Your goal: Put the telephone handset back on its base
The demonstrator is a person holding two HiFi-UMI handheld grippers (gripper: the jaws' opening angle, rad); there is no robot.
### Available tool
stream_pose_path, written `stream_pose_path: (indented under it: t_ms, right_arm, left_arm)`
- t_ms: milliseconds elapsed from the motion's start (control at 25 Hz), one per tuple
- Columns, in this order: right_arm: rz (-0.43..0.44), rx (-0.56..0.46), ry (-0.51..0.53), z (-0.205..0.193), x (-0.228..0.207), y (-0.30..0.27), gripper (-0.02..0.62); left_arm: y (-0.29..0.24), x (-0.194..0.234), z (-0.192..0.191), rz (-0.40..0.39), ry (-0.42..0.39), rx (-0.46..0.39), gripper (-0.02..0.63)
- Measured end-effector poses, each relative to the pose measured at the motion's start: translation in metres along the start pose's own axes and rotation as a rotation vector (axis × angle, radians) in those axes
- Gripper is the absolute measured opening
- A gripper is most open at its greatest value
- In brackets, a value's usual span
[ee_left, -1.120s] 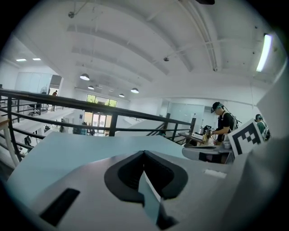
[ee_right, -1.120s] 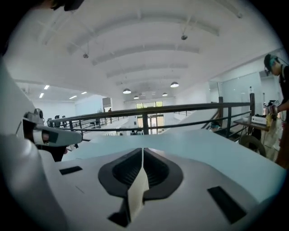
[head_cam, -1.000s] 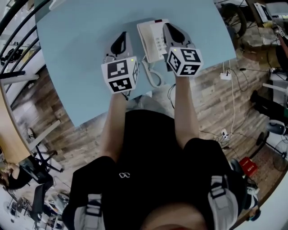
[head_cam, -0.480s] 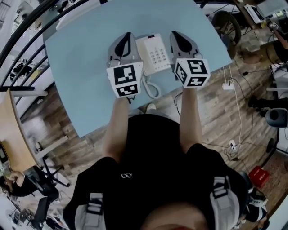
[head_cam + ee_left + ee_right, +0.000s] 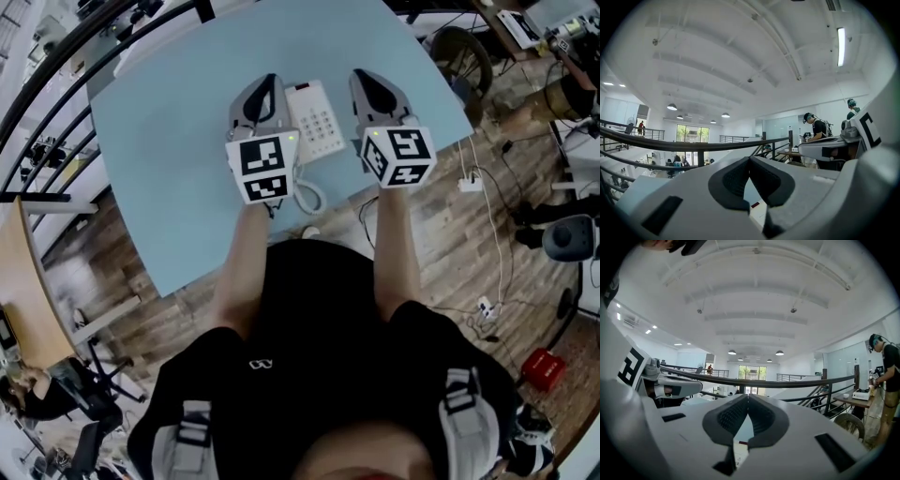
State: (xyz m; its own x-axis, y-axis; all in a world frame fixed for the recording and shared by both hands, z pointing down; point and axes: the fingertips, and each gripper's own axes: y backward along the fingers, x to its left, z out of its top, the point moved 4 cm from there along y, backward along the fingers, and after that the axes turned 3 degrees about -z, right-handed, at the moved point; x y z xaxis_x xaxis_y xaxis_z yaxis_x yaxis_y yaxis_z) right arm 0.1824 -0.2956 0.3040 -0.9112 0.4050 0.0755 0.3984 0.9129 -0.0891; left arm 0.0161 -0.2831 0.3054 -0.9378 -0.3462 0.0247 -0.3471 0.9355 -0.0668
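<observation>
White push-button telephone (image 5: 315,122) lies by the pale blue surface's (image 5: 169,141) near edge, between left tongs (image 5: 269,82) and right tongs (image 5: 362,77), both closed and empty.

A light blue desk (image 5: 169,141) carries a white telephone (image 5: 314,120), which lies flat with its keypad facing up, close to the desk's near edge and towards its right side. The telephone's coiled cord (image 5: 310,196) loops at the near edge.
</observation>
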Motion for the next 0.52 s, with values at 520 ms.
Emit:
stream_pose_path:
  t_ms: [520]
  right_arm:
    - [0.033,-0.003,0.004,0.0022,-0.0014,-0.0054,-0.003]
  left_arm:
    - [-0.0063,-0.0036,-0.0048,0.003,0.015,0.009,0.0]
